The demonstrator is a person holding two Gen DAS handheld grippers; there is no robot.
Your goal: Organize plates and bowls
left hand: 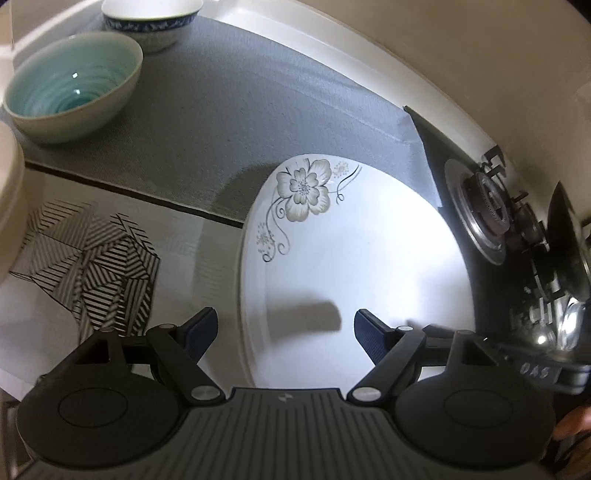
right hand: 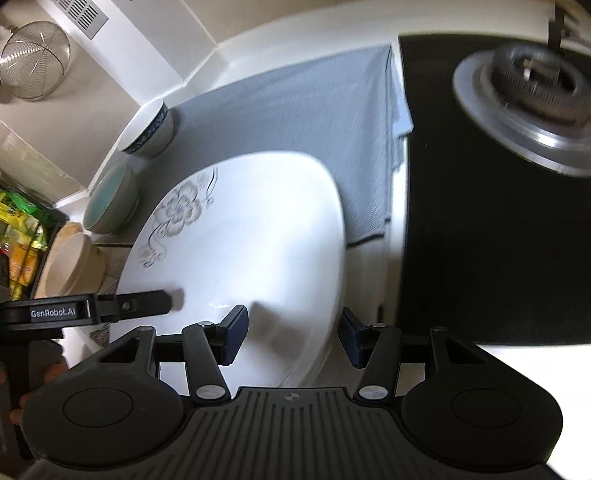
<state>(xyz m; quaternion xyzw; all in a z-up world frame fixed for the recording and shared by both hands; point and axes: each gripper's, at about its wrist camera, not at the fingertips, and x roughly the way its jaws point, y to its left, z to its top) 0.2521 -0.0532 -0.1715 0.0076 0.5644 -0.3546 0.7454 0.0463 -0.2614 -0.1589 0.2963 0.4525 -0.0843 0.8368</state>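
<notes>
A large white plate (left hand: 351, 258) with a grey flower print lies across the front edge of a grey cloth (left hand: 221, 110). My left gripper (left hand: 284, 332) is open and straddles the plate's left rim, with no pad touching it. My right gripper (right hand: 291, 332) is open around the plate's (right hand: 240, 240) right rim, pads apart from it. One finger of the left gripper (right hand: 147, 299) reaches over the plate in the right wrist view. A teal bowl (left hand: 74, 85), a blue-patterned bowl (left hand: 151, 26) and a cream bowl (right hand: 70, 262) stand in a row to the left.
A black gas hob with a burner (left hand: 484, 206) lies right of the plate. A black-and-white striped mat (left hand: 103, 258) is at the front left. A wire strainer (right hand: 33, 62) hangs on the wall, and coloured packets (right hand: 18, 240) sit at the far left.
</notes>
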